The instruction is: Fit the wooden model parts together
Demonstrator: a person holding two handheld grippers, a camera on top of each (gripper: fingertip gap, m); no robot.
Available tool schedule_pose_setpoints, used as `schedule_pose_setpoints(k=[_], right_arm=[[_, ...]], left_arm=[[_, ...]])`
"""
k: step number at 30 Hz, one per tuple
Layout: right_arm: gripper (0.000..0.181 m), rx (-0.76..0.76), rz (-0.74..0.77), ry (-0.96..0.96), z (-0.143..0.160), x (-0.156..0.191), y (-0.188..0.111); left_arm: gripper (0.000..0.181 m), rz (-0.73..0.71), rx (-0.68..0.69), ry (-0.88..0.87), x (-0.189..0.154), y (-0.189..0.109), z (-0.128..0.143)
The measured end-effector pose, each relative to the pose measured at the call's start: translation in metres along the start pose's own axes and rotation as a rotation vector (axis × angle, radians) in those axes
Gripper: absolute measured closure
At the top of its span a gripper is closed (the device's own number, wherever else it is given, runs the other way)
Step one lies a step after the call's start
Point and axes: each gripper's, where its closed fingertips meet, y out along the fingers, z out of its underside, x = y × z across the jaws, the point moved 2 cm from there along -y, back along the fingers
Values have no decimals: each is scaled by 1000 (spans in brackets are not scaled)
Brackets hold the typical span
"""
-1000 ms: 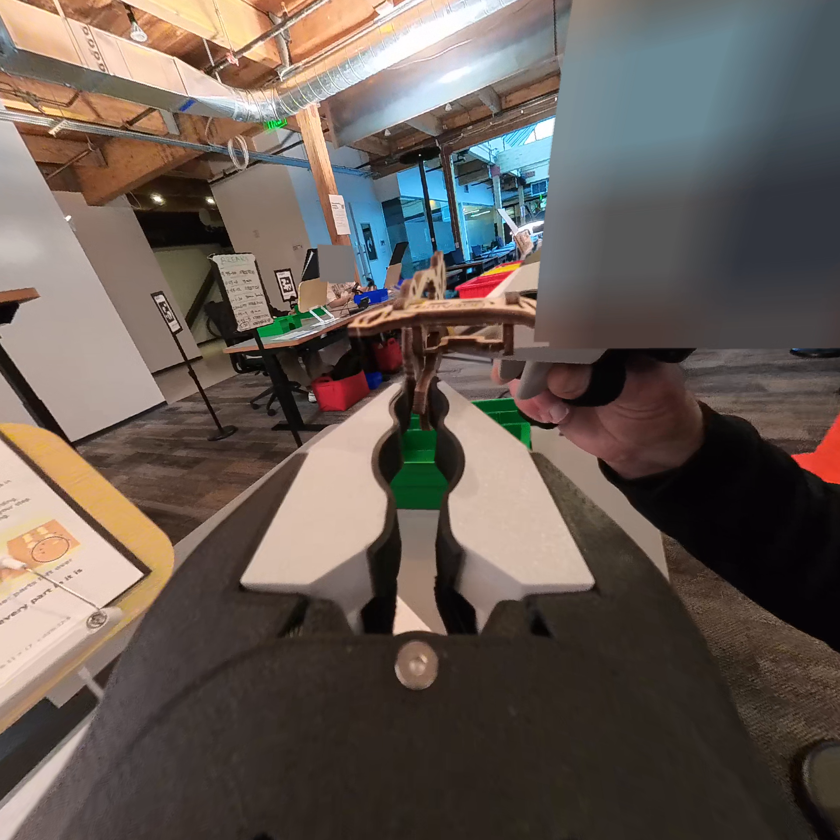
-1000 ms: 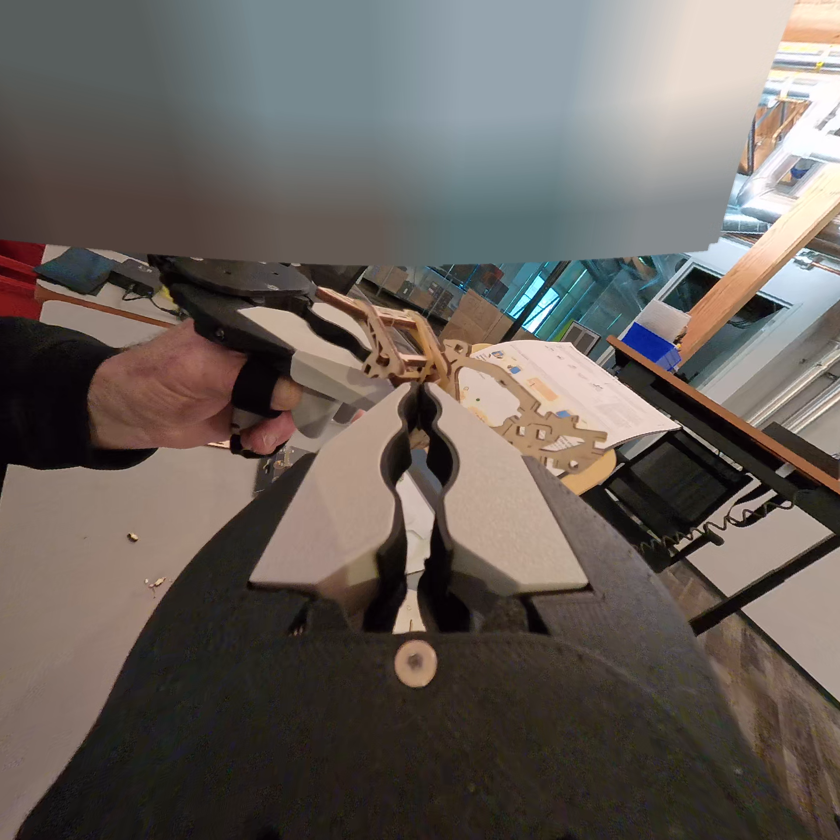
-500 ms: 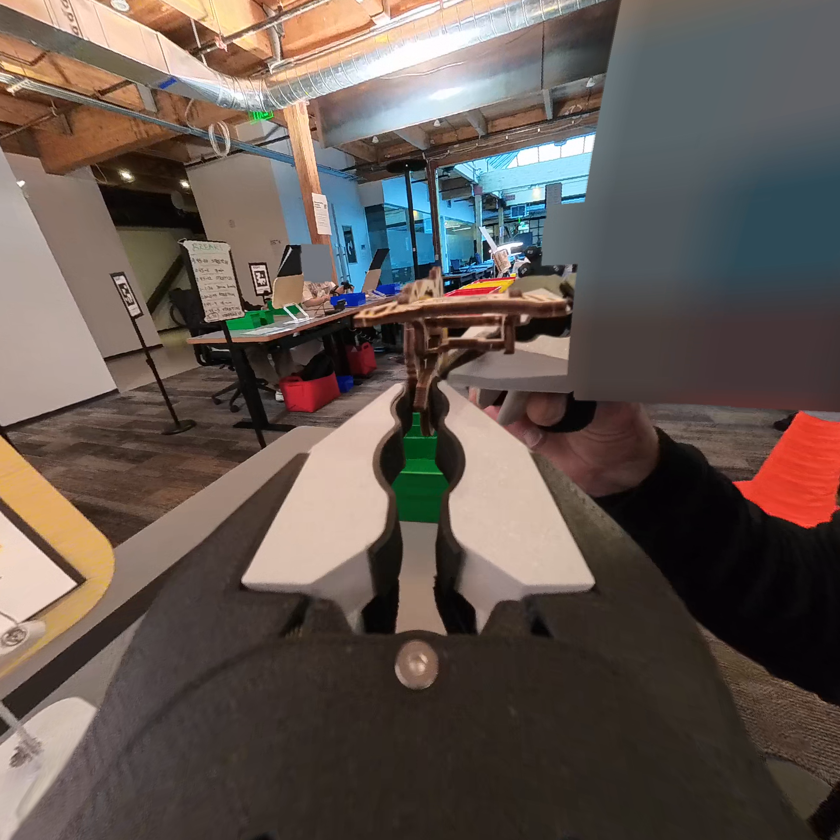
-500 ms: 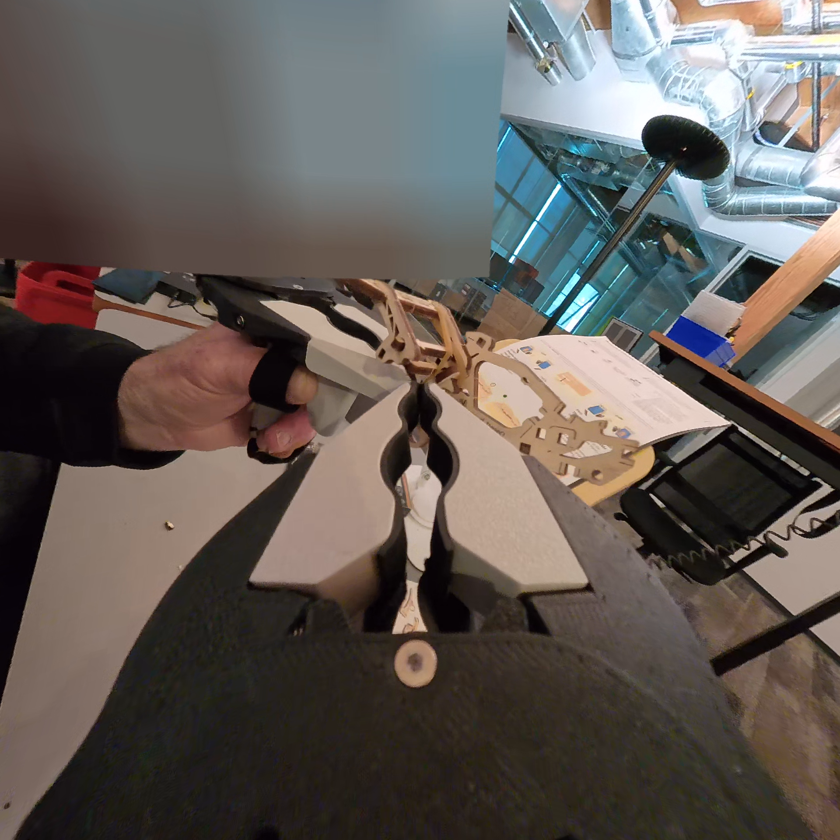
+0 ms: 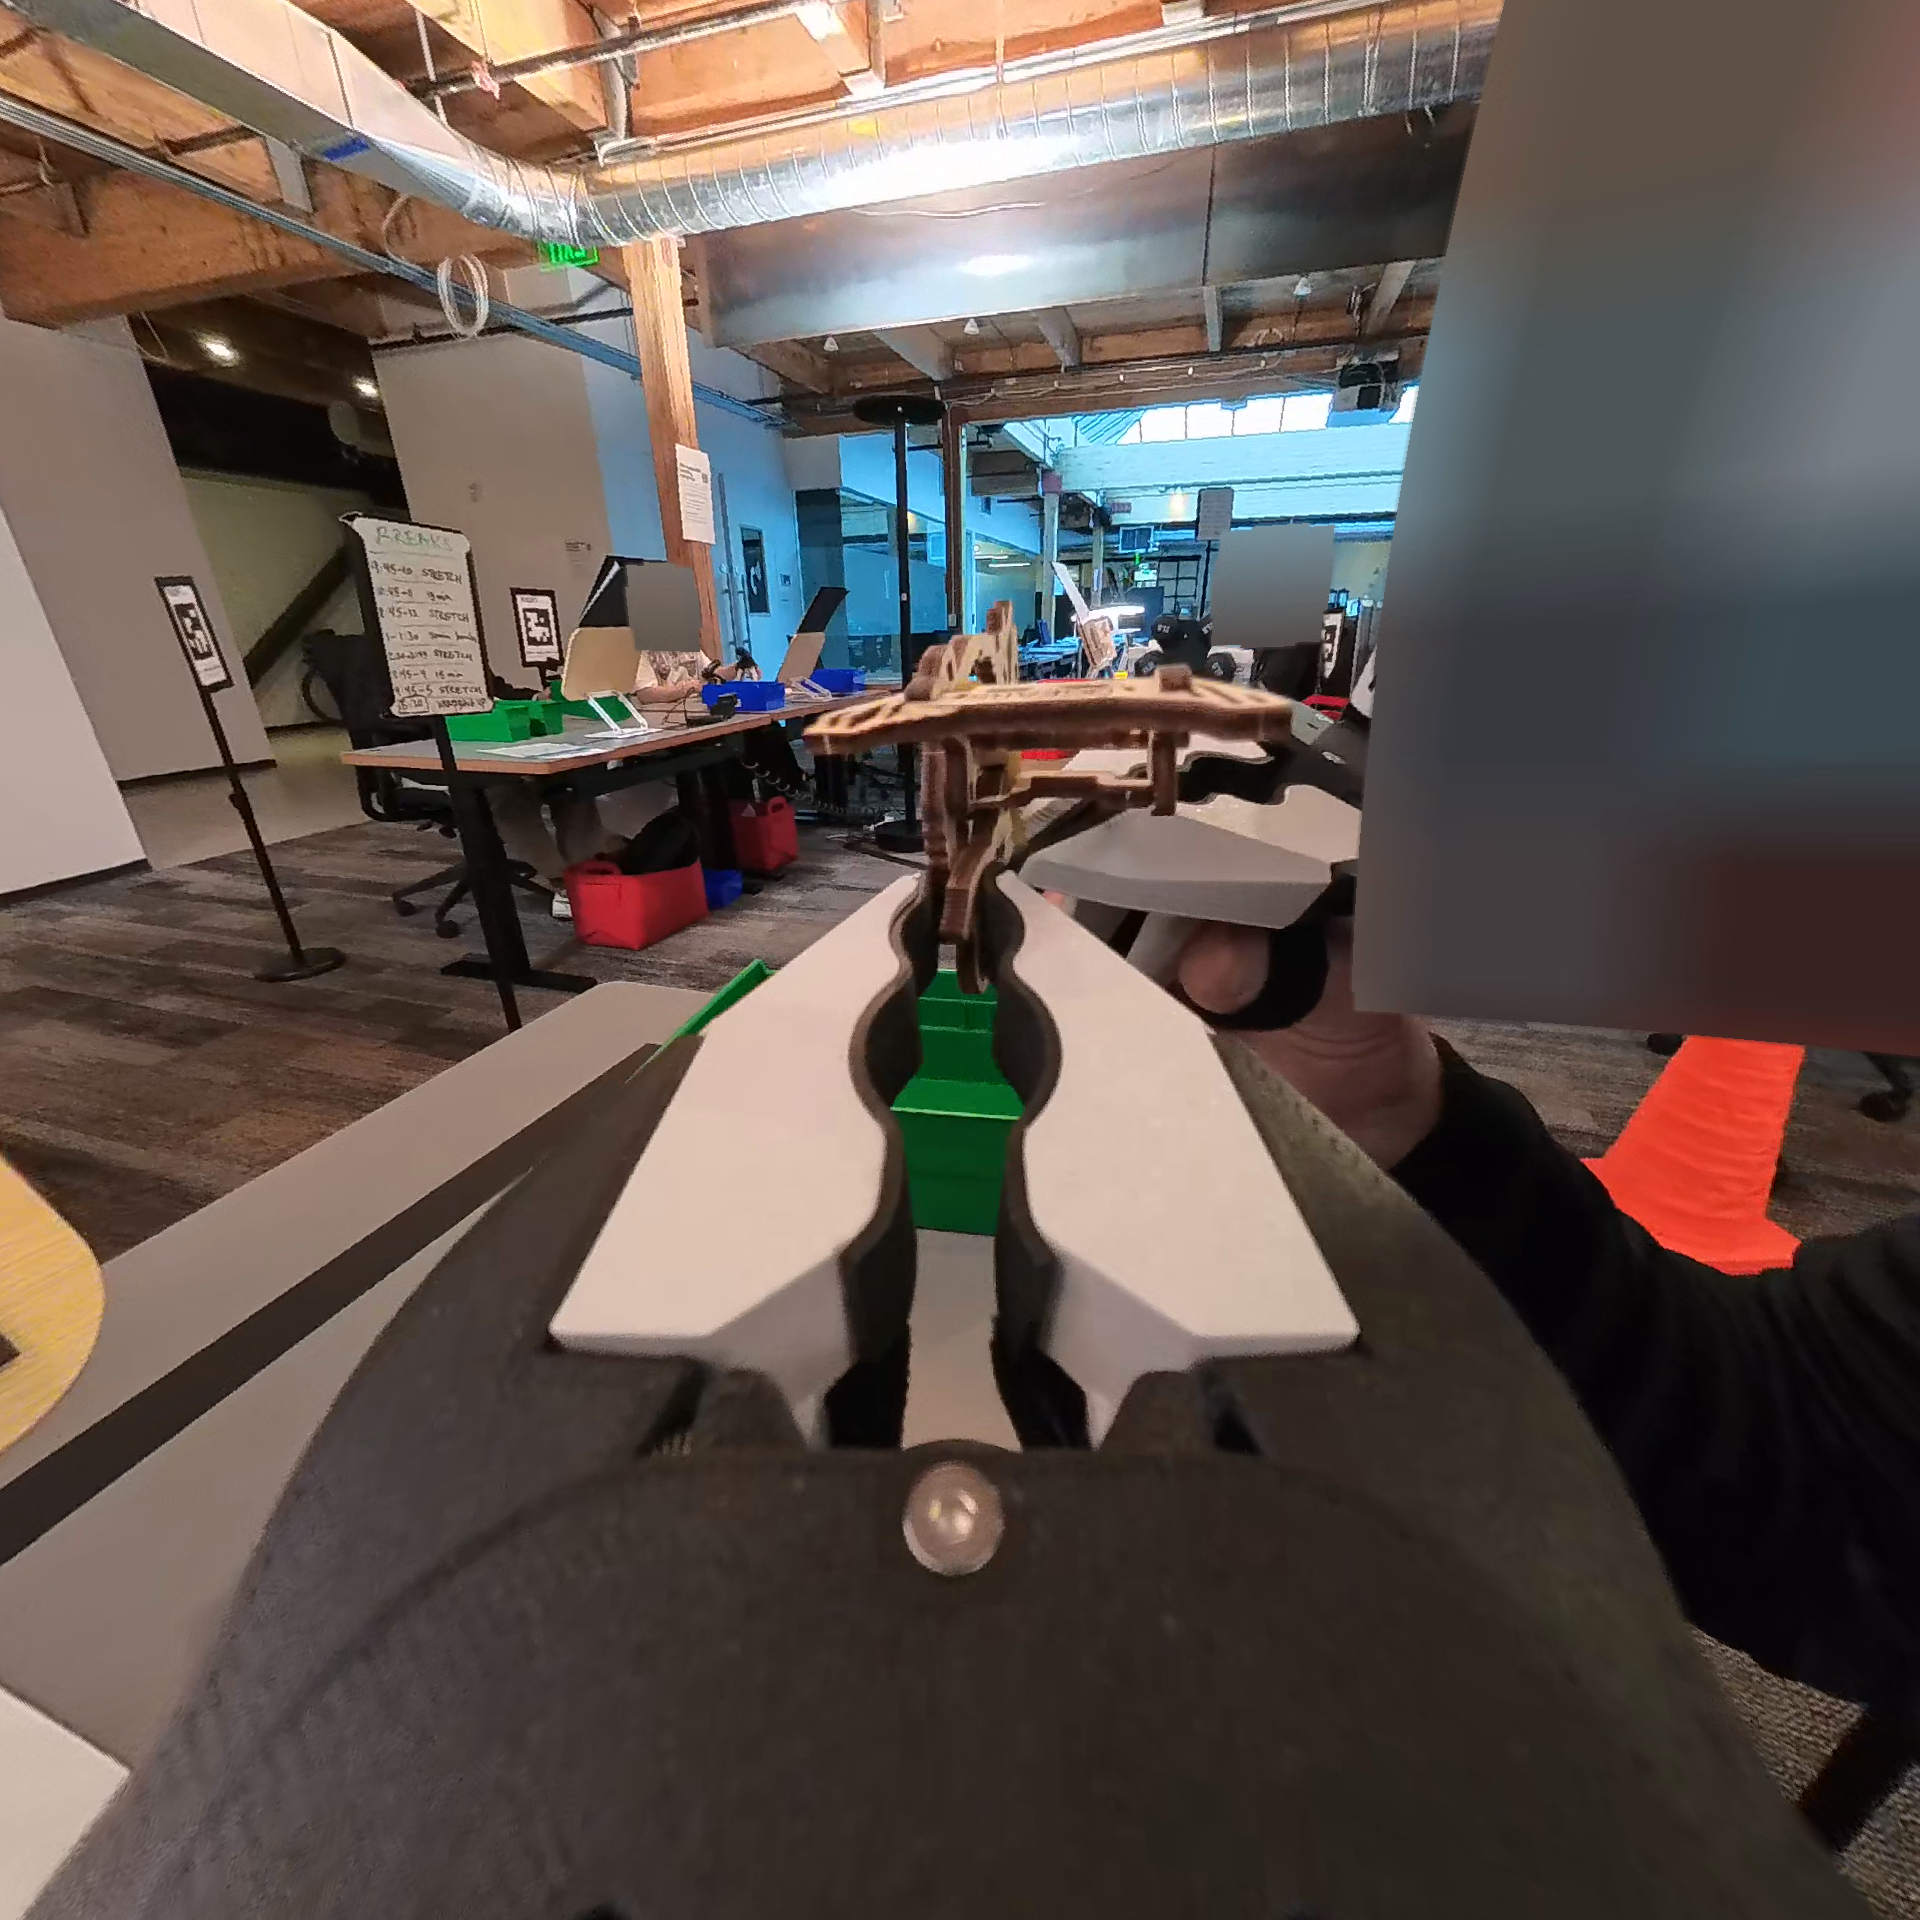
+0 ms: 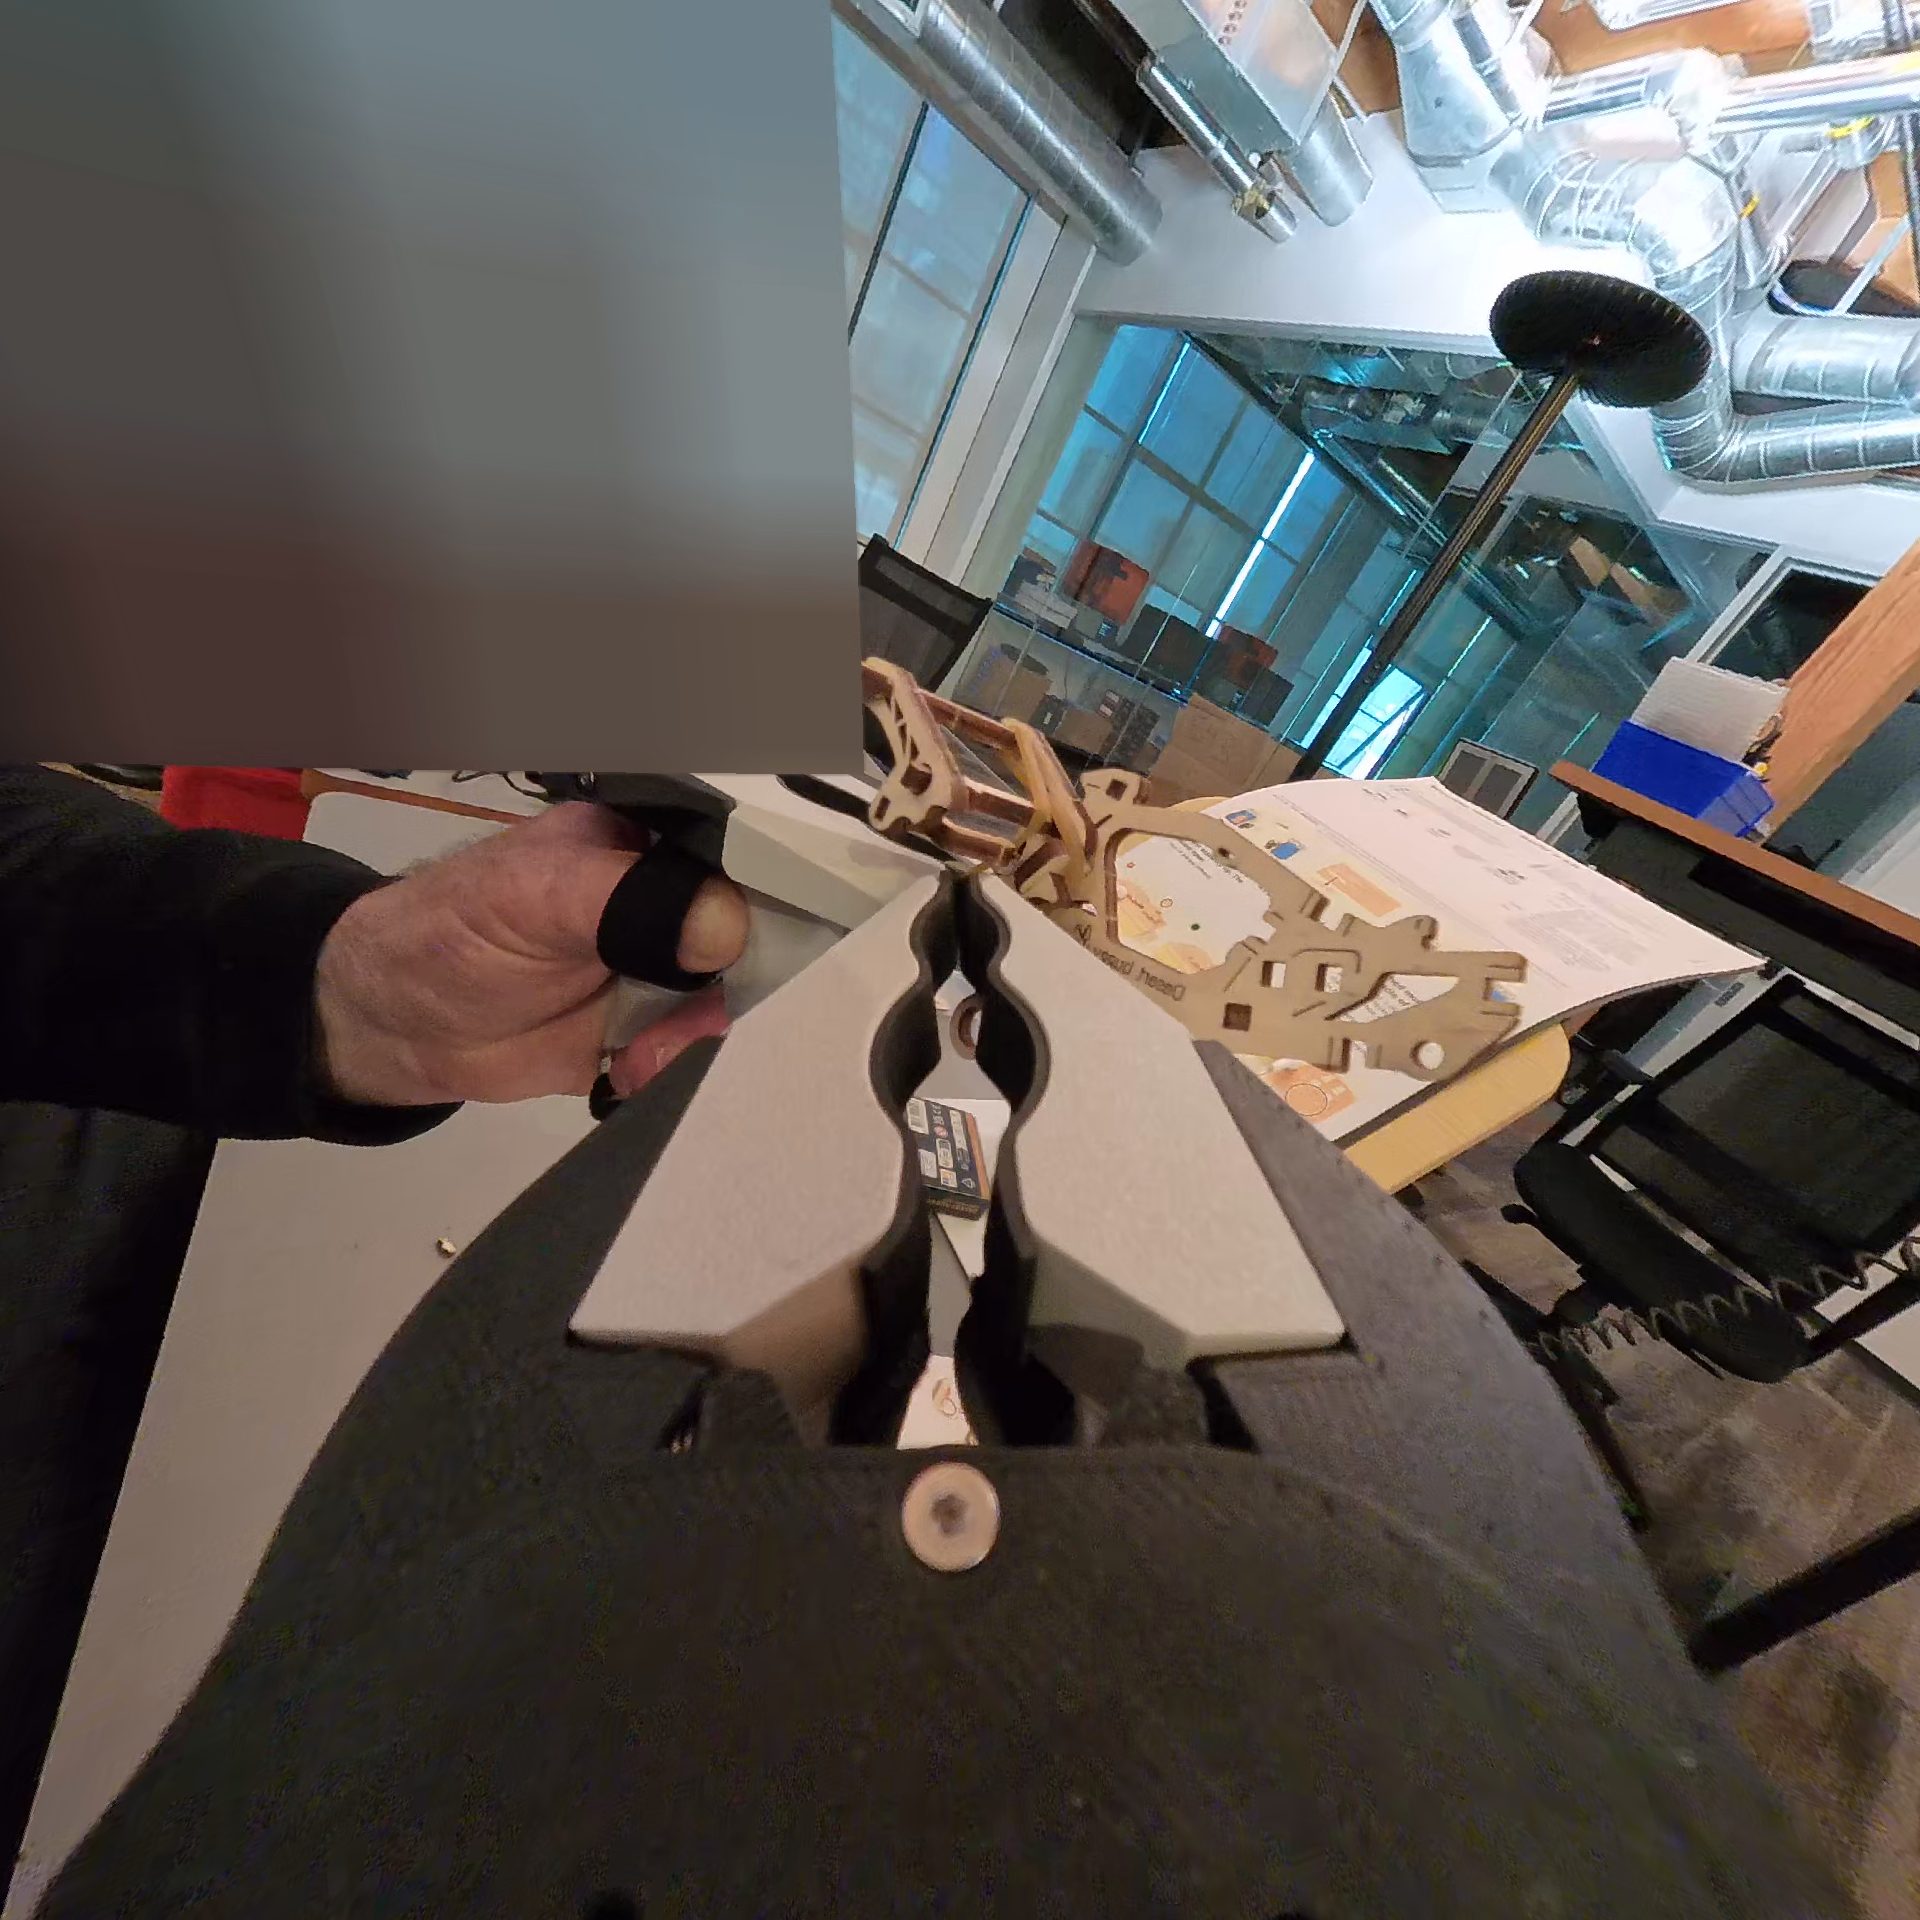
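Observation:
The wooden model (image 5: 1039,717) is a flat laser-cut frame with a short upright stem under it, held up in the air. My left gripper (image 5: 961,914) is shut on the stem from below. In the right wrist view the frame (image 6: 1299,966) stretches to the right, with a ladder-like part (image 6: 935,769) at the back. My right gripper (image 6: 958,883) is shut, its tips pinching a thin edge of the model. Each gripper shows in the other's view, held by a hand: the right one (image 5: 1195,862) and the left one (image 6: 769,862).
A grey table (image 6: 260,1299) lies below, with a small printed box (image 6: 951,1153) on it. A paper instruction sheet (image 6: 1455,883) rests on a yellow board (image 6: 1455,1122). A green bin (image 5: 956,1122) is ahead of the left gripper. Black office chairs (image 6: 1662,1195) stand to the right. My two grippers' fingertips are within a few centimetres of each other.
Both grippers have swung with the model: the left view turned away from the yellow board, and the right view tilted up toward the windows. Both grips stay the same.

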Motion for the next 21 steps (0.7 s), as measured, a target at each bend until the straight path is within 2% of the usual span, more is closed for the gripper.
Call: schedule_pose_setpoints(k=[10,14,19,21], right_arm=[[181,-75,73,38,0,-3,-1],[181,-118,59,77,-2,-1,0],[181,-133,48,100,0,-1,0],[181,-128,49,101,1,-2,0]], left_arm=[[176,-46,-18,42,0,6,1],[175,-48,-13,69,0,8,3],[173,-24,-3,53,-1,8,6],[166,12,-7,32,-2,6,7]])
